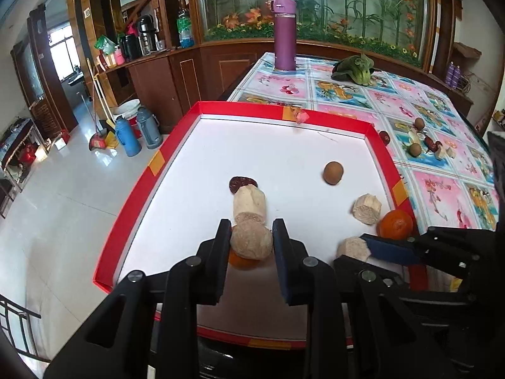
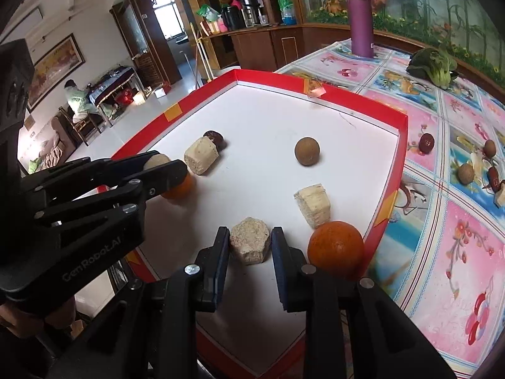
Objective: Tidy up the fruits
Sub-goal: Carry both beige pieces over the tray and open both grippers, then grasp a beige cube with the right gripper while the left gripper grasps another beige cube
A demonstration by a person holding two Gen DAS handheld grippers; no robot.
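1. The left gripper [image 1: 252,240] is clamped on a pale sugarcane chunk [image 1: 251,242], both pads touching its sides; the chunk is lifted over a tangerine [image 2: 180,188] in the red-rimmed tray [image 1: 132,189]. In the right wrist view this gripper comes in from 9 o'clock, held level.
2. Just past it, at 12 o'clock, a second sugarcane piece [image 1: 249,203] lies touching a red date [image 1: 240,183].
3. The right gripper [image 2: 250,244] is partly open around a cut sugarcane piece [image 2: 250,245] on the tray floor; whether the pads touch it I cannot tell.
4. At its 1 o'clock lies another sugarcane piece [image 2: 314,205], with an orange [image 2: 335,248] against the tray's right rim; a longan [image 2: 307,151] is farther in.
5. On the floral tablecloth [image 2: 442,237], loose fruits [image 2: 473,170] lie at 2 o'clock, a purple flask [image 2: 360,15] and bok choy [image 2: 434,66] beyond.
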